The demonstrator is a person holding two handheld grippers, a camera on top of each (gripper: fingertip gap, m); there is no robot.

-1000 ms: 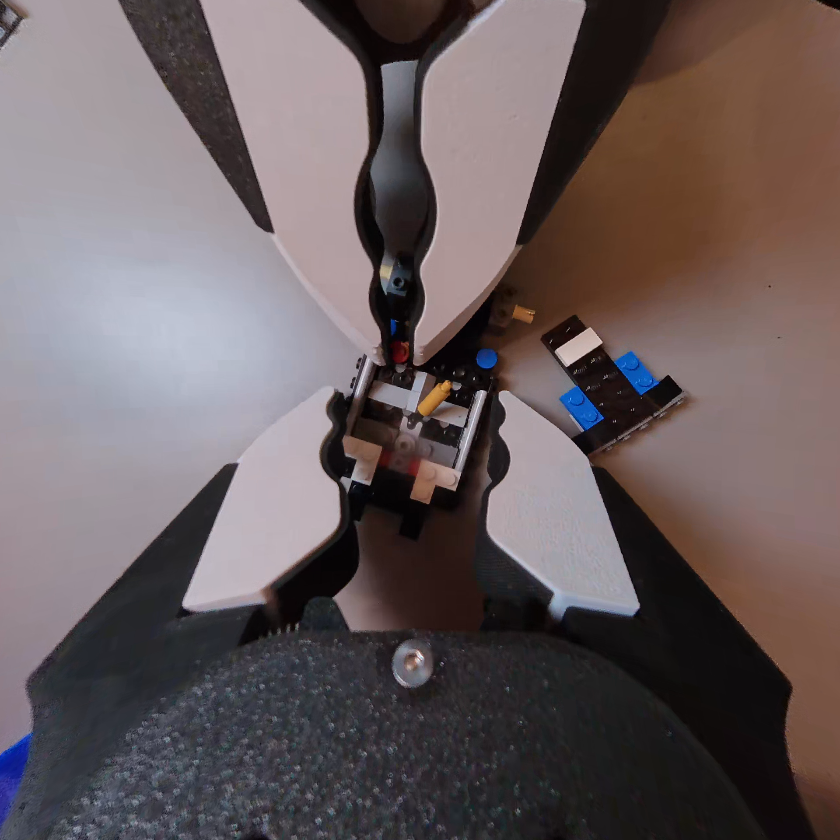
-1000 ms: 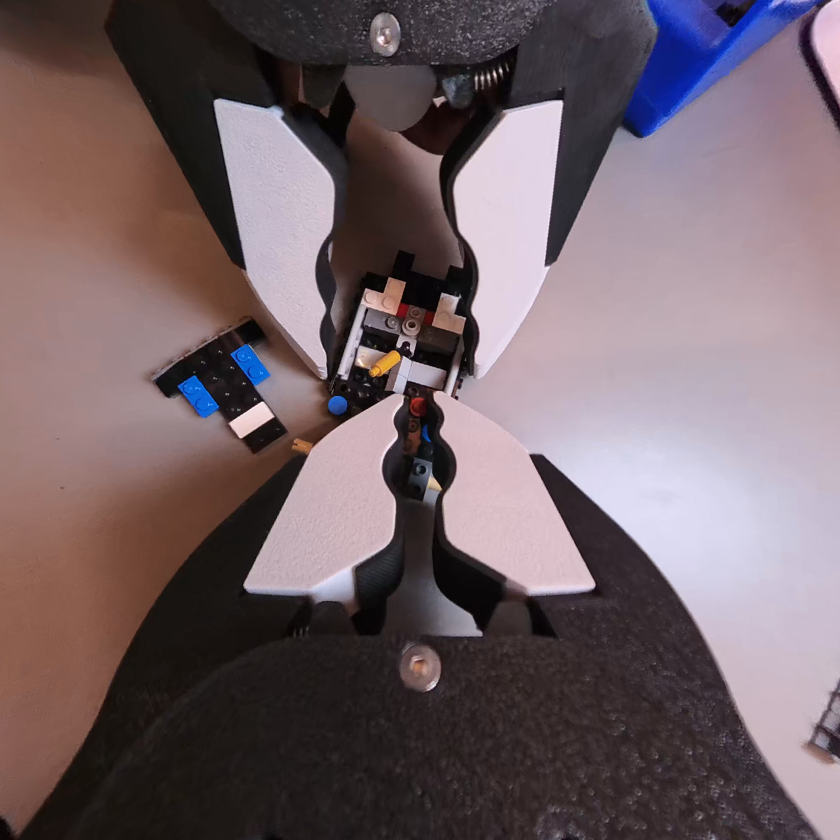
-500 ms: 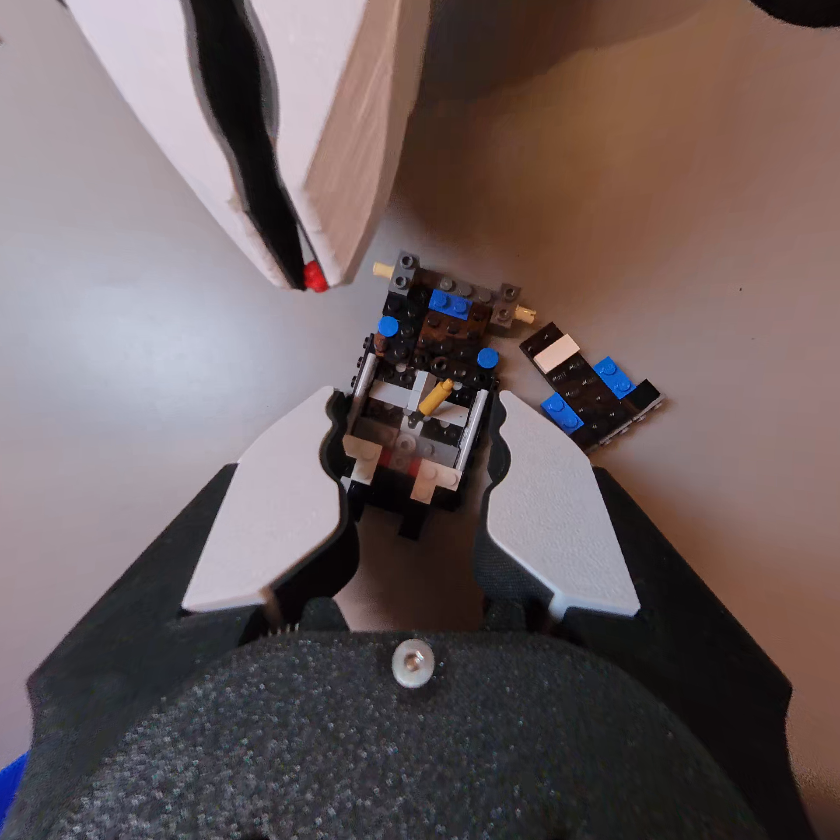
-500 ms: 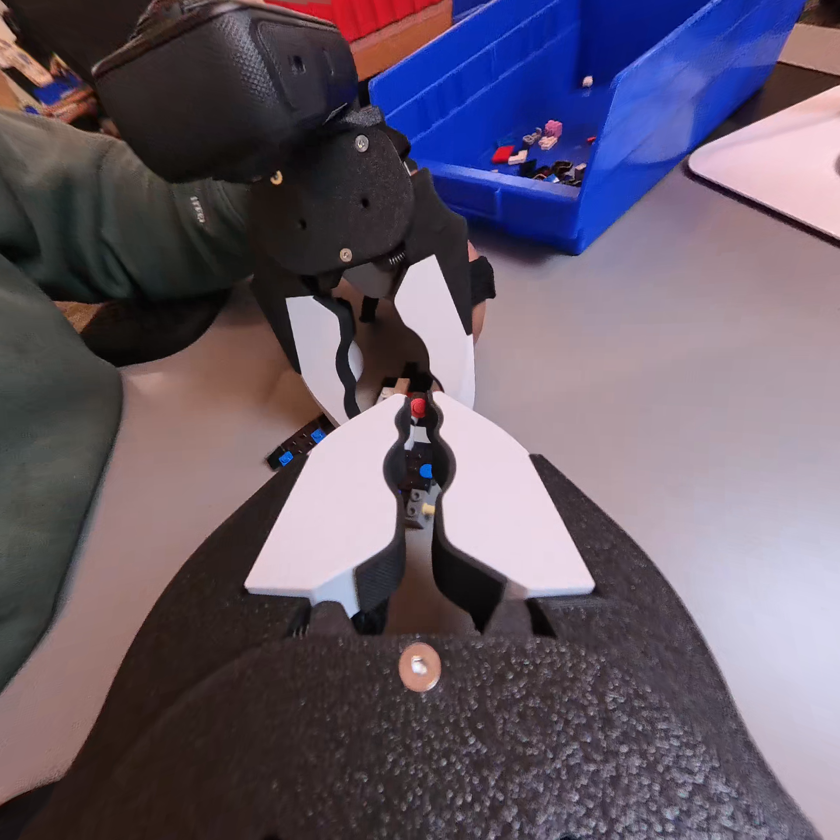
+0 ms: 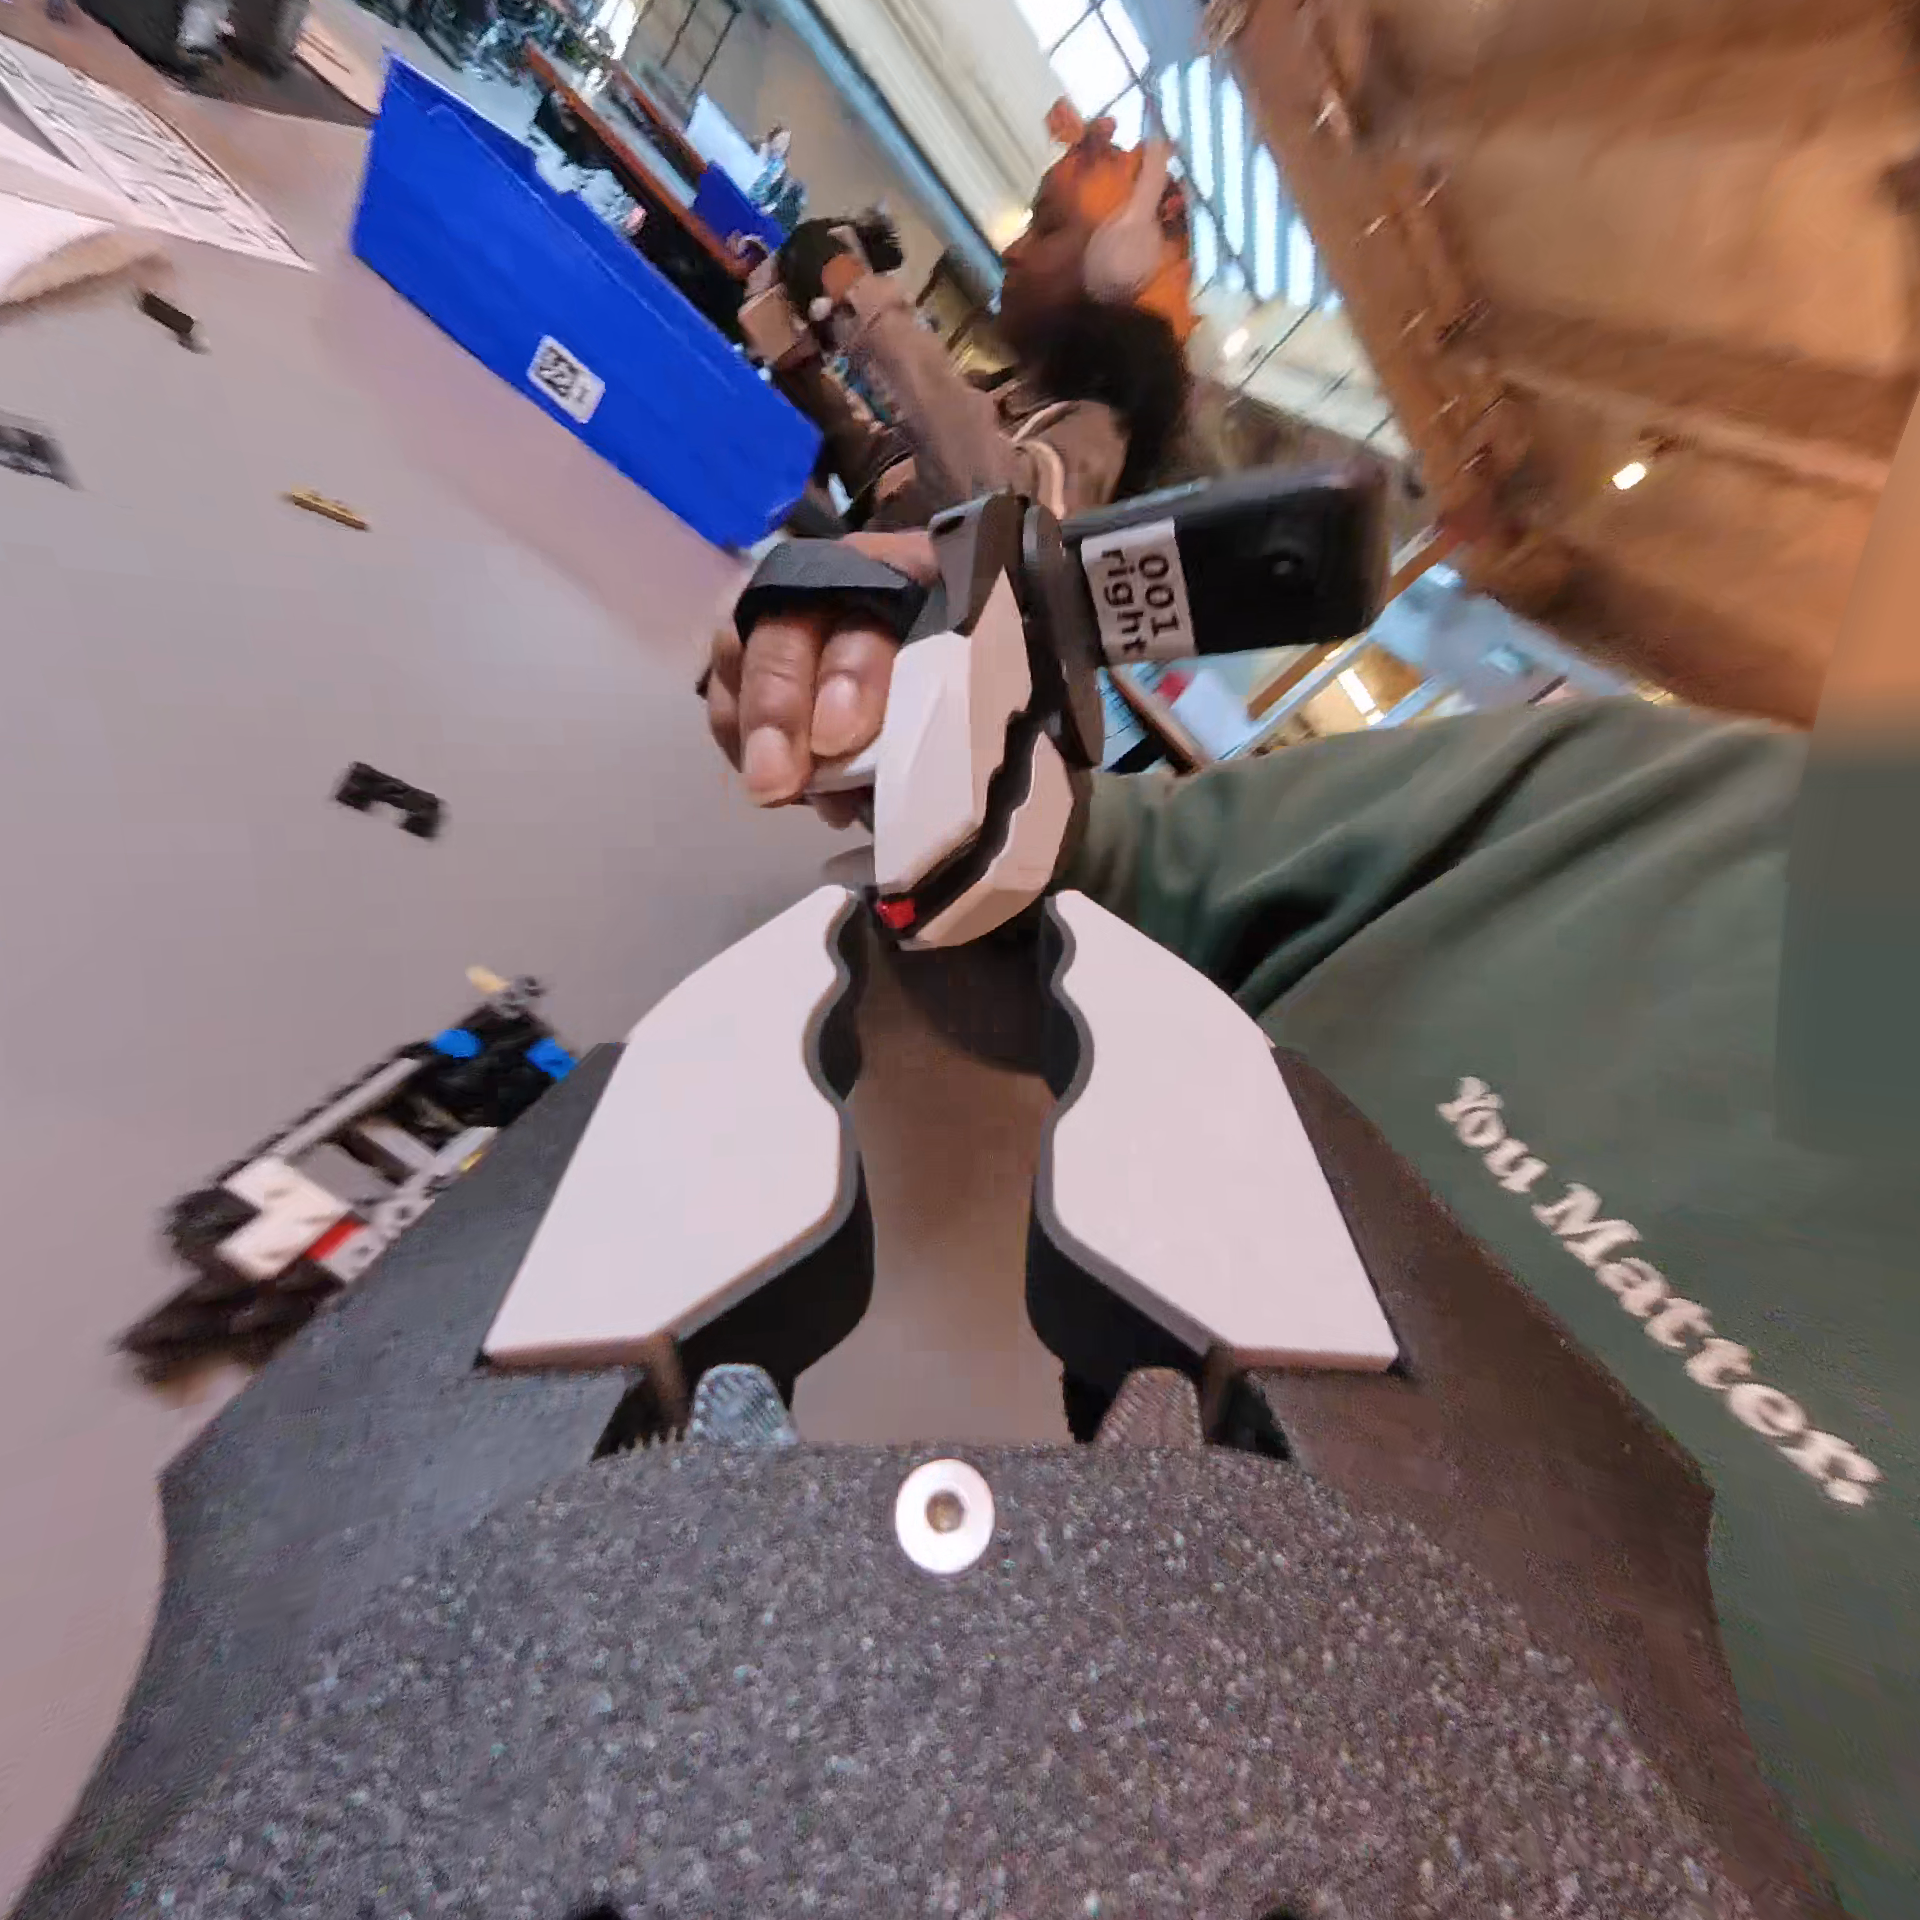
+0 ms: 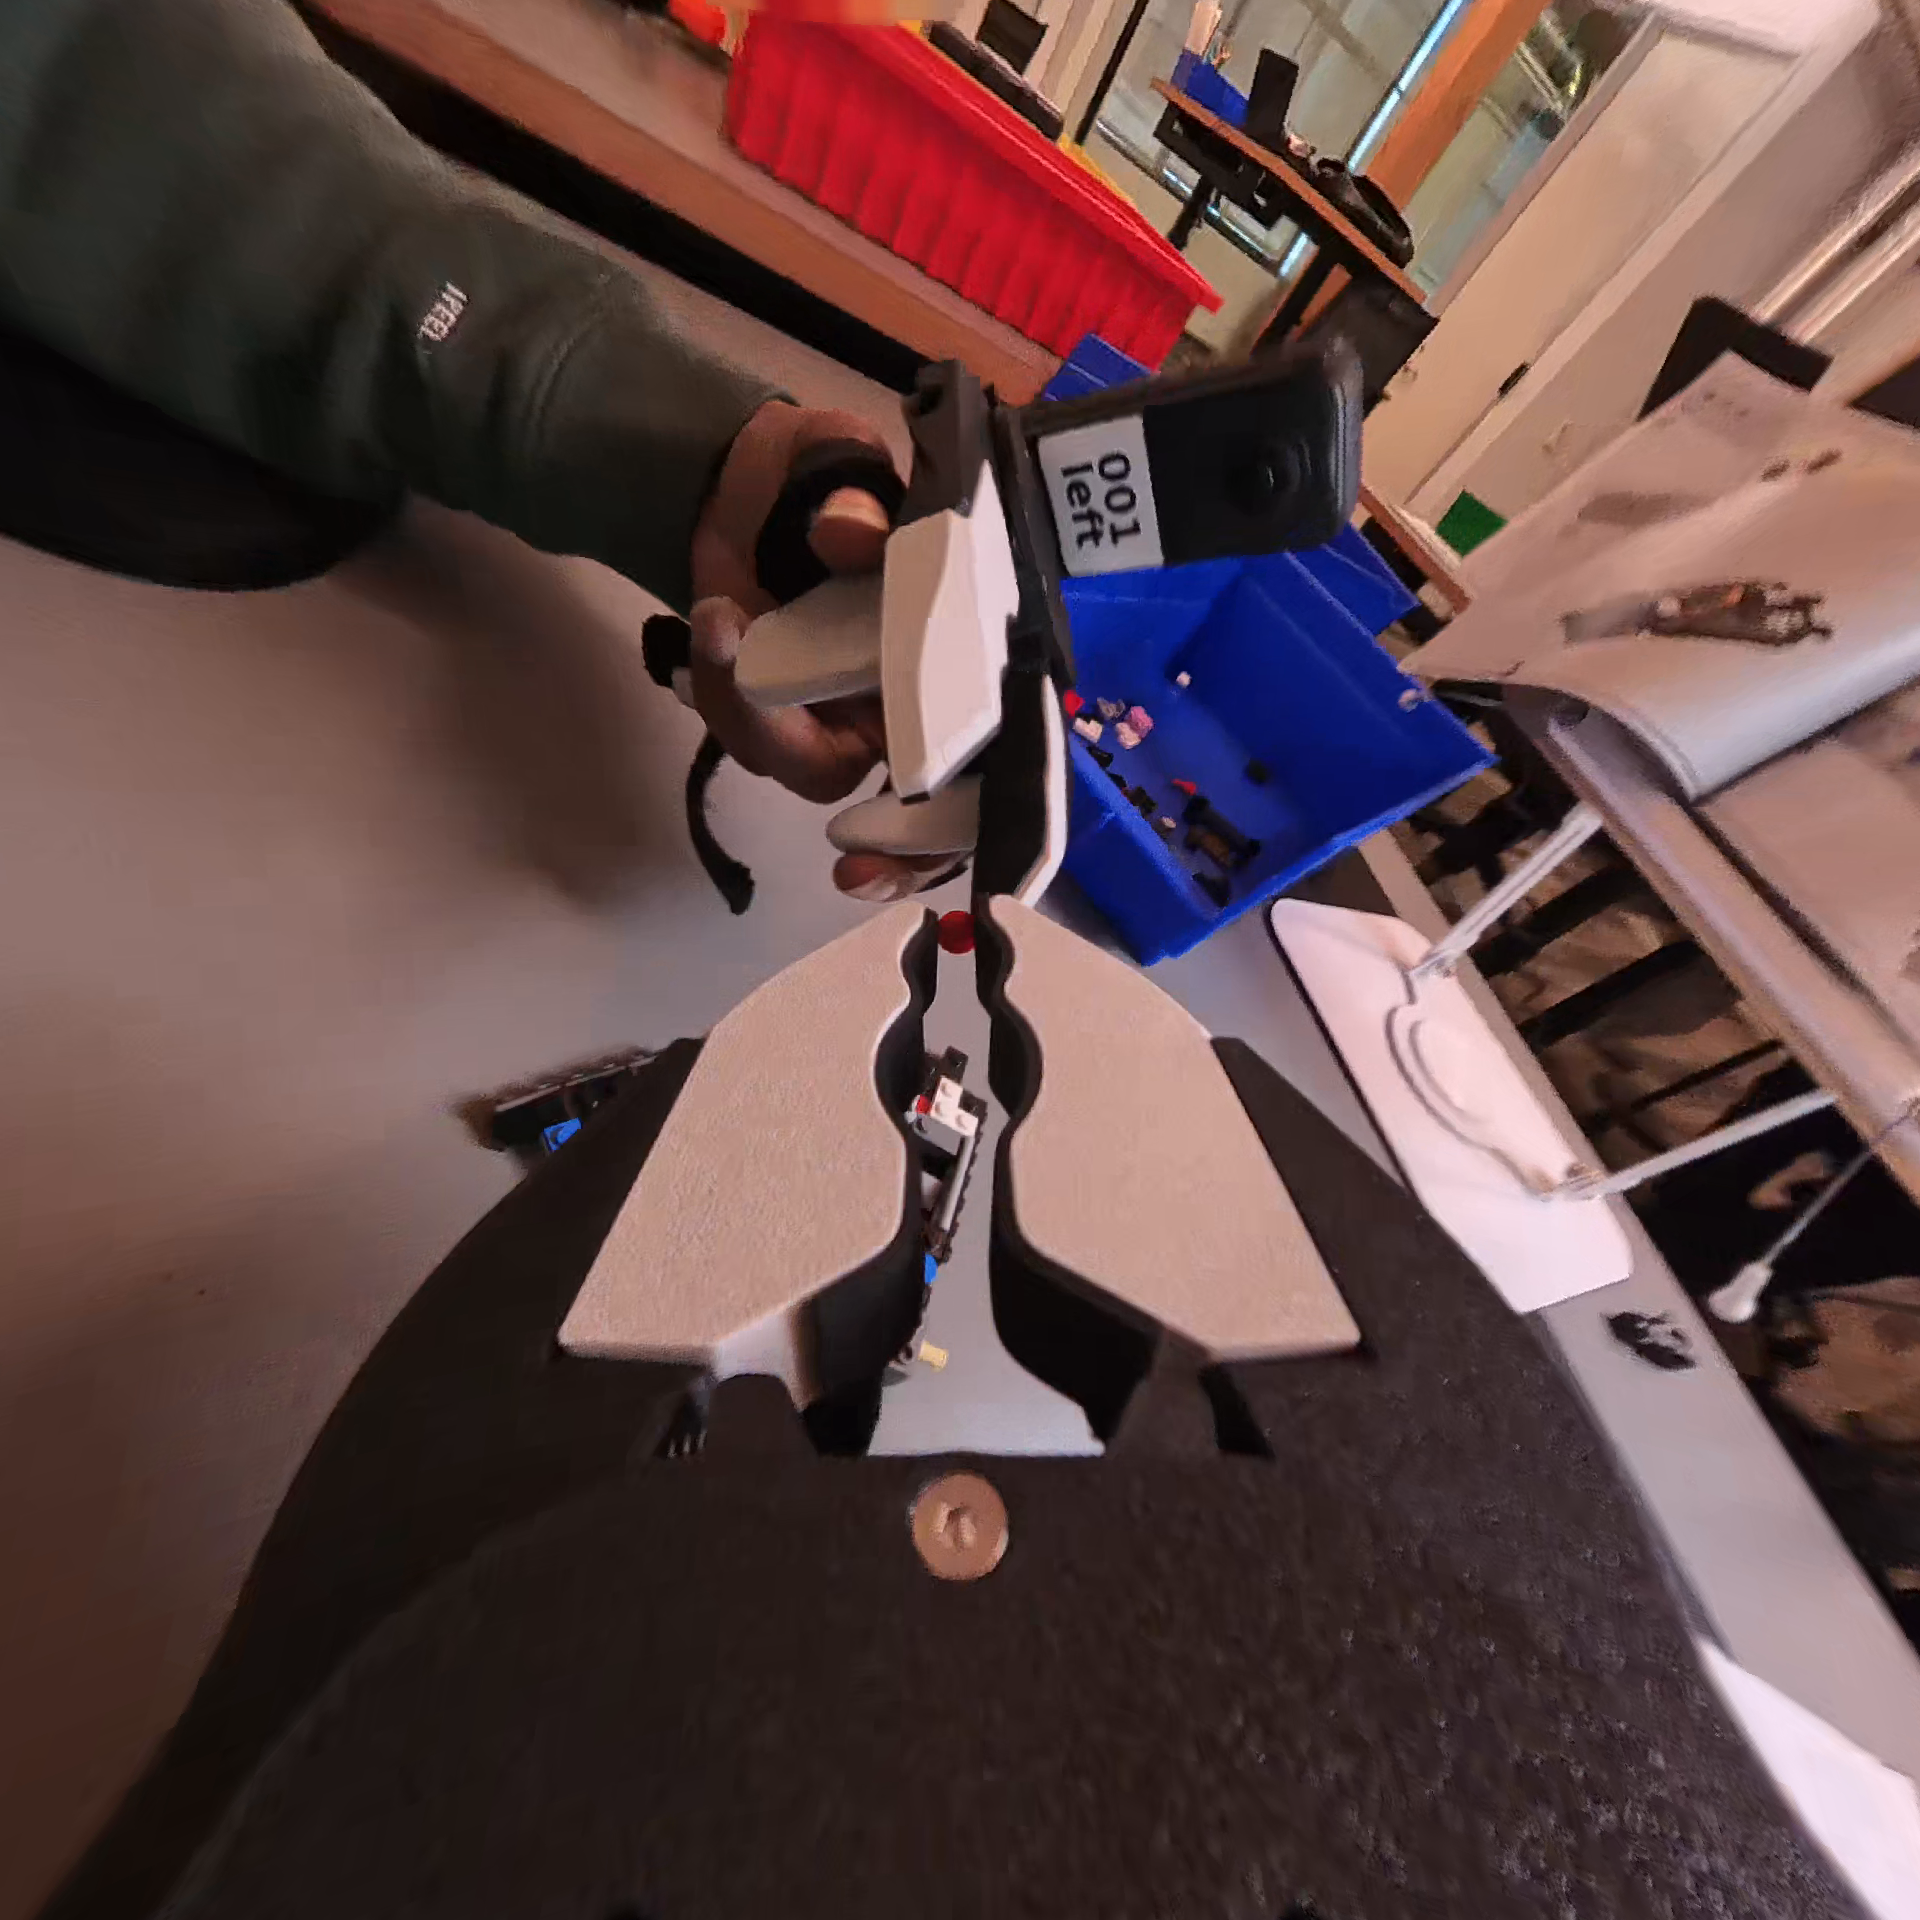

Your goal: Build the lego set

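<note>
While our right gripper (image 6: 954,928) pinches a tiny, light, slippery red stud (image 6: 955,931) at its tips, our left gripper (image 5: 951,914) gapes empty at twelve o'clock.

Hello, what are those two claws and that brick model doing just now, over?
Right gripper shut on red stud. Left gripper open, empty. Brick model on table, untouched. Nothing between.

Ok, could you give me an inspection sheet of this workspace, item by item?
Surface: grey table.
Job's things: brick model lying on the table; small red piece.
Clutter: loose black pieces; blue bin holding small bricks.
Grippers: right gripper shut on the small red piece, raised; left gripper open, empty, facing it.
Cables: none certain; black strap dangles by the left hand.
Surroundings: red bin, white tray, other tables behind.
</note>
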